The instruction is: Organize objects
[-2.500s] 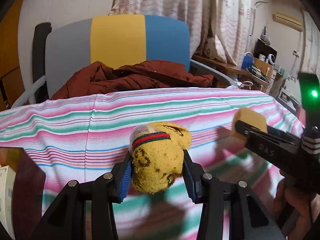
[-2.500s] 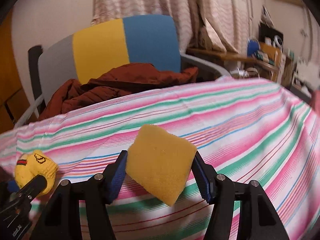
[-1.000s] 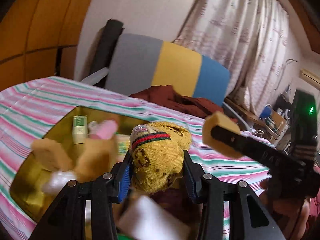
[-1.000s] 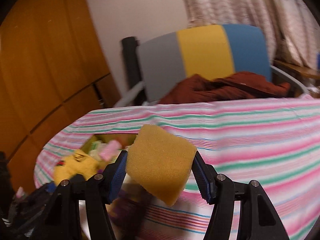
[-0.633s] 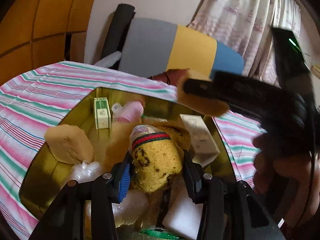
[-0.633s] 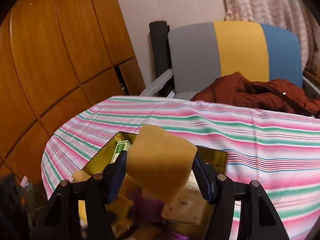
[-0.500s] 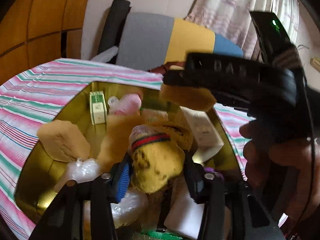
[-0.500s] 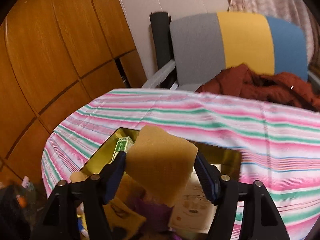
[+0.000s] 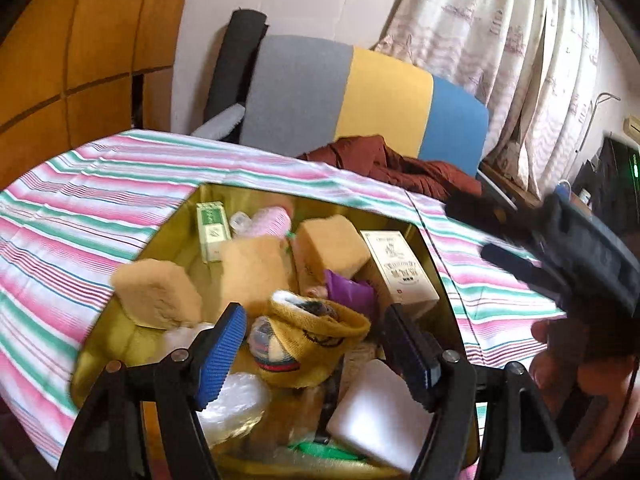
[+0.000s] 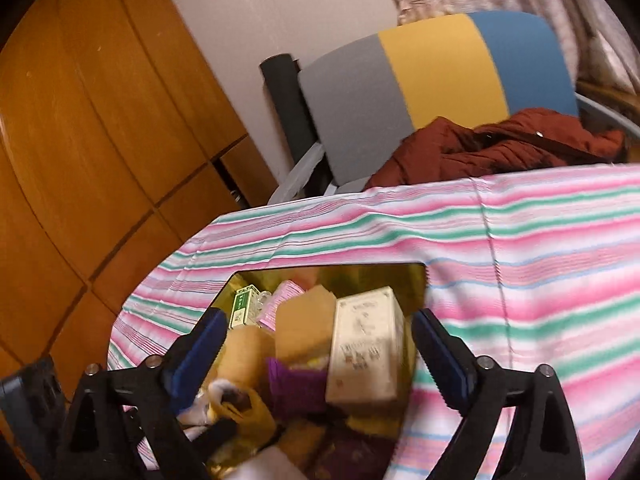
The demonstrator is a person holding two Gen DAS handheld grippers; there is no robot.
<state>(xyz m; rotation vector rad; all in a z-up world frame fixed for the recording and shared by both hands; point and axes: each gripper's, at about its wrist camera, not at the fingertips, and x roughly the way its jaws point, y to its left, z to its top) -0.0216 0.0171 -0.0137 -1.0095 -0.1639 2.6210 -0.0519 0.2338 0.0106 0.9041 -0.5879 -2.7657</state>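
A gold box (image 9: 120, 324) sits sunk in the striped cloth (image 9: 100, 184) on the worktop. At the box's left lie tan sponges (image 9: 158, 294); a green carton (image 9: 212, 230) stands at its far left corner. Mid-box, the yellow sock (image 9: 316, 340) lies loose between the spread jaws of the left hand-held gripper (image 9: 316, 350), which have just been opening, pads clear of it. At the box's right edge stands a cream carton (image 9: 400, 270). The right hand-held gripper (image 10: 316, 356), jaws just opened wide, grips nothing above the box.
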